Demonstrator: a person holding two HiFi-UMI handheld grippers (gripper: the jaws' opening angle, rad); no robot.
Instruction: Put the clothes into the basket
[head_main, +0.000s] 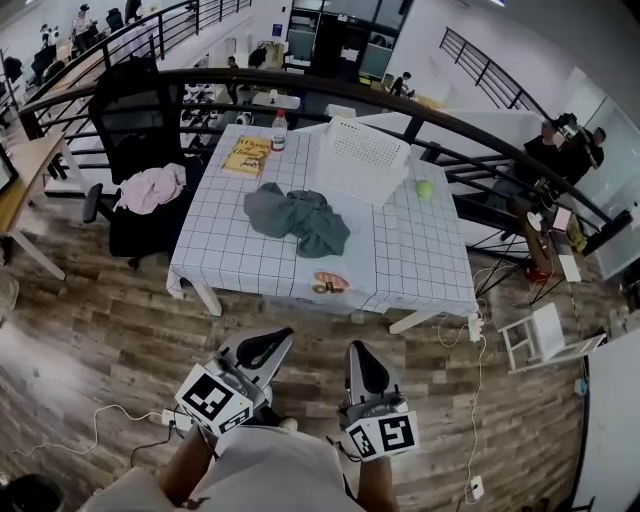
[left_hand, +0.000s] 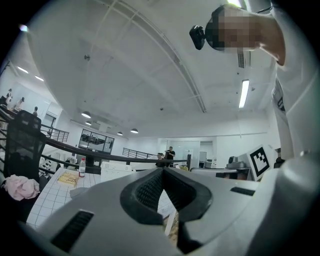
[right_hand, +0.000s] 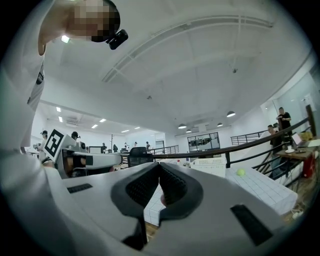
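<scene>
Hands low and close to my body in the head view. The left gripper (head_main: 272, 342) and right gripper (head_main: 358, 356) sit side by side, both pointing level toward the table (head_main: 420, 260) and well short of its near edge. Bare wood floor (head_main: 120, 340) lies open between me and that edge. The grey clothes (head_main: 297, 220) sit in a heap mid-table. The white basket (head_main: 362, 160) stands behind them toward the far edge, with a curved railing (head_main: 330, 85) just beyond. A chair (head_main: 140, 100) carrying a pink garment (head_main: 150, 187) stands off the table's left side.

Left gripper view now: my jaws are pressed together with nothing between them, and the white basket (left_hand: 117, 171) shows ahead, left of the tips.

Right gripper view: jaws closed tight here too, and empty. The white basket (right_hand: 208, 167) and a green ball (right_hand: 240, 172) sit on the table ahead to the right.
</scene>
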